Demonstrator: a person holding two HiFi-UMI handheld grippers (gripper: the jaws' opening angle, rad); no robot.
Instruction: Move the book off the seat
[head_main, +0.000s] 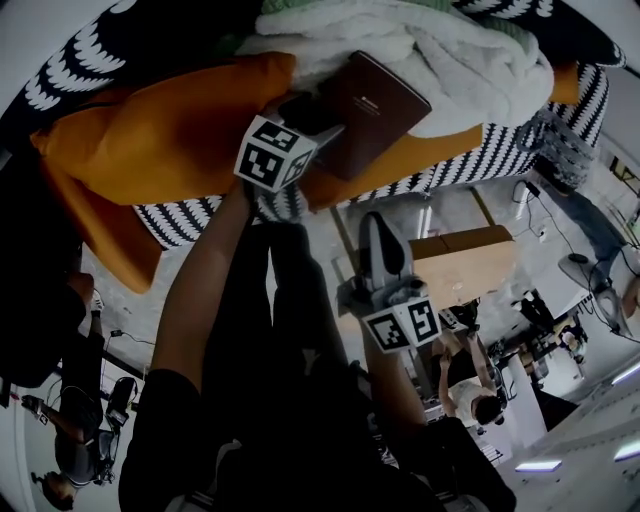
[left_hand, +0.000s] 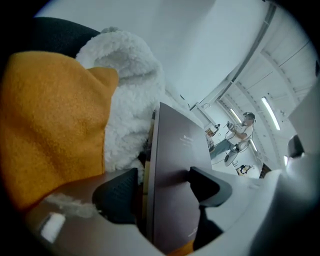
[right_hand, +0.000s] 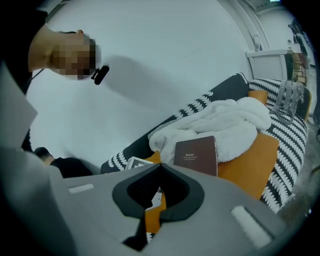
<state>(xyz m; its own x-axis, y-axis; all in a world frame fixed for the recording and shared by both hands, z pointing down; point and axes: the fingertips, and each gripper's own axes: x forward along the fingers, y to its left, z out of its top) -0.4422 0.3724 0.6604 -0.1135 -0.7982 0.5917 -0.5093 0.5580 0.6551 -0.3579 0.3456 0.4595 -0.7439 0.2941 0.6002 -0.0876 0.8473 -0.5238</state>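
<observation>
A brown book (head_main: 372, 98) leans on a white fluffy blanket (head_main: 450, 50) and an orange cushion (head_main: 170, 130) on the black-and-white patterned seat (head_main: 500, 150). My left gripper (head_main: 312, 118) is at the book's lower left corner. In the left gripper view the book (left_hand: 175, 165) stands edge-on between the wide jaws. The right pad (left_hand: 206, 184) is at its cover, and a dark gap separates the left pad (left_hand: 117, 192) from its pages, so this gripper (left_hand: 162, 180) is open. My right gripper (head_main: 372, 220) hangs below the seat over the floor, shut and empty (right_hand: 160, 166). From there the book (right_hand: 196, 155) lies ahead.
A second orange cushion (right_hand: 252, 160) lies under the blanket's (right_hand: 220, 122) right side. A cardboard box (head_main: 465, 260) stands on the floor beside the right gripper. A clear wire-like item (right_hand: 287, 102) rests at the seat's far end. People (head_main: 470, 385) work in the background.
</observation>
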